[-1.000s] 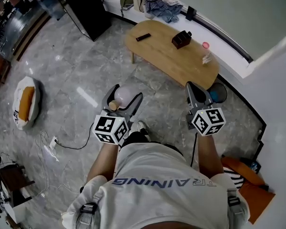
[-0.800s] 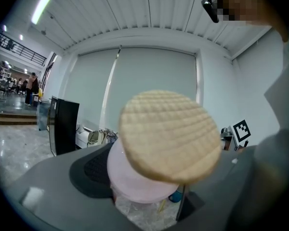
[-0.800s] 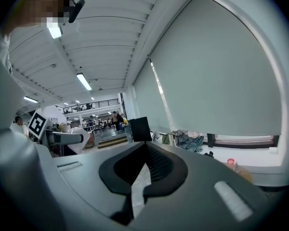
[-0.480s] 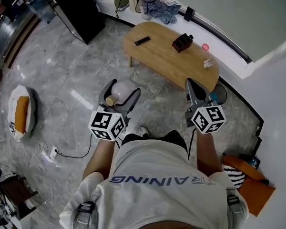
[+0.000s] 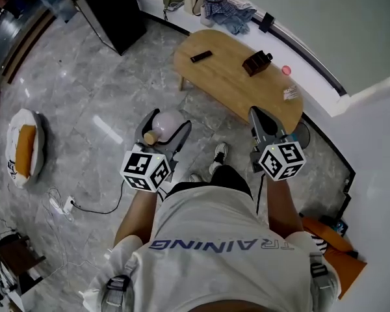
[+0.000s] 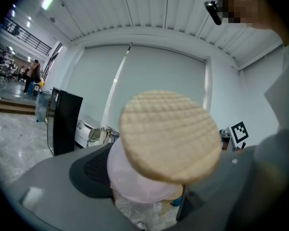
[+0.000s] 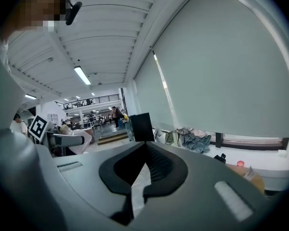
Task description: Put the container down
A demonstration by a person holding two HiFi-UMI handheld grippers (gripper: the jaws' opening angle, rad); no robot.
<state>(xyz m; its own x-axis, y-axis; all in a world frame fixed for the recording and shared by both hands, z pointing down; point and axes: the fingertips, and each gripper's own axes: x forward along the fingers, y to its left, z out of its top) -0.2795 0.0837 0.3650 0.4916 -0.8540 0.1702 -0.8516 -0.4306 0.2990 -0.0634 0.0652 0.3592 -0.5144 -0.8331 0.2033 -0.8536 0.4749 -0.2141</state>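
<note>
A translucent whitish container (image 5: 168, 121) with a round cork lid (image 5: 151, 137) lies sideways between the jaws of my left gripper (image 5: 164, 130), which is shut on it above the marble floor. In the left gripper view the cork lid (image 6: 169, 136) faces the camera and hides most of the container's body (image 6: 135, 179). My right gripper (image 5: 255, 114) is held level beside it, shut, with nothing between its jaws; its tips (image 7: 144, 146) meet in the right gripper view. A wooden coffee table (image 5: 231, 83) stands just ahead of both grippers.
On the table lie a black remote (image 5: 200, 56), a dark box (image 5: 255, 64), a pink disc (image 5: 286, 71) and a clear wrapper (image 5: 290, 93). A black cabinet (image 5: 110, 8) stands far left, clothes (image 5: 229, 13) lie on the ledge. A round cushion (image 5: 23, 149) and a cable (image 5: 65, 203) are on the floor at left.
The person has stepped forward; a shoe now shows ahead between the grippers. Both grippers keep their pose, and the left still holds the container.
</note>
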